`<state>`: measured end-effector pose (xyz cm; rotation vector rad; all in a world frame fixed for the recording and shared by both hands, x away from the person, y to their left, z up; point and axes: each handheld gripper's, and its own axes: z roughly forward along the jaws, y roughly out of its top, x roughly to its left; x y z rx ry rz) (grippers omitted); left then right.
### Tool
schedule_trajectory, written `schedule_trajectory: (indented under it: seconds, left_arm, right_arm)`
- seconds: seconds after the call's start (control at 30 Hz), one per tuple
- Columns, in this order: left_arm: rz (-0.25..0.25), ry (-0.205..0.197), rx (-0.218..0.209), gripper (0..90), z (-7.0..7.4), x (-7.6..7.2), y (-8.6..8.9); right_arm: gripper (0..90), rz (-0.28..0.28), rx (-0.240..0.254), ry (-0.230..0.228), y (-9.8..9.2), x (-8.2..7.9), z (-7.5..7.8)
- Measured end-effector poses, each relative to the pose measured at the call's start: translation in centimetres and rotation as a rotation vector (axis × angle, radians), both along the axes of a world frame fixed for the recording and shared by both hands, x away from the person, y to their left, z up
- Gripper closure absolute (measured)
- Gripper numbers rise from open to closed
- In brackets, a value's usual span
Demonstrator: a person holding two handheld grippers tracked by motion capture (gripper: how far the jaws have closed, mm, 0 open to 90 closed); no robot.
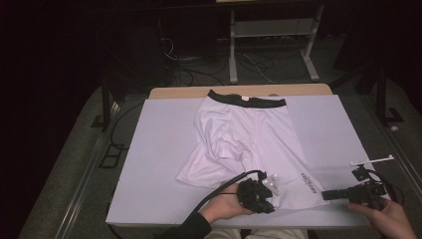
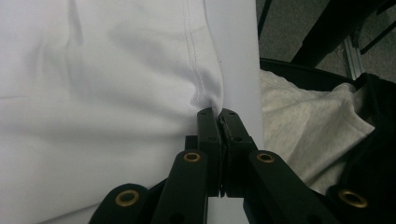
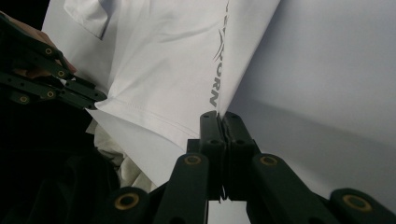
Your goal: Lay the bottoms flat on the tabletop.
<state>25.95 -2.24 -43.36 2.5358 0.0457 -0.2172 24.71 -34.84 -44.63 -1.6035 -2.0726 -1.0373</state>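
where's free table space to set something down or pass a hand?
Bare white sheet lies left of the shorts, out to the table's left edge, and right of them, up to the far right corner. The near edge is crowded: the left gripper and right gripper both pinch the hem.

The white shorts (image 3: 159, 60) have grey print on one leg, close to the hem. In the right gripper view the print runs along the leg's edge, and the letters "ORN" can be read at its end. The letters before them are bent by a fold and too hard to read. A small crossed sign sits in the print, just above those letters. In the high view the same print (image 1: 310, 185) is a tiny grey line near the hem, too small to read.
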Motion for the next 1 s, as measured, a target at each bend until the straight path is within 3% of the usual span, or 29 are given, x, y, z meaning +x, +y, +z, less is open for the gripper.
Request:
schedule_trajectory:
  seconds: [0.2,0.33,0.6,0.77,1.0]
  left_arm:
    - [-0.007,0.021,-0.009,87.6,-0.1,0.0,-0.2]
    - [-0.012,0.051,-0.032,82.9,0.0,0.1,-0.1]
    - [-0.007,0.037,-0.076,58.0,0.8,0.2,0.7]
    - [0.033,0.072,-0.129,44.4,1.2,0.7,1.2]
    - [0.076,0.073,-0.197,28.2,1.7,1.4,2.2]
  right_arm:
    - [85.2,-0.002,-0.003,-0.002,-0.2,0.0,0.1]
    - [76.7,0.001,-0.027,-0.024,0.0,0.0,0.3]
    - [57.4,-0.03,-0.066,-0.138,0.2,-0.2,1.4]
    - [42.6,-0.034,-0.089,-0.206,0.5,0.0,2.2]
    - [23.4,-0.037,-0.103,-0.282,1.2,0.4,3.3]
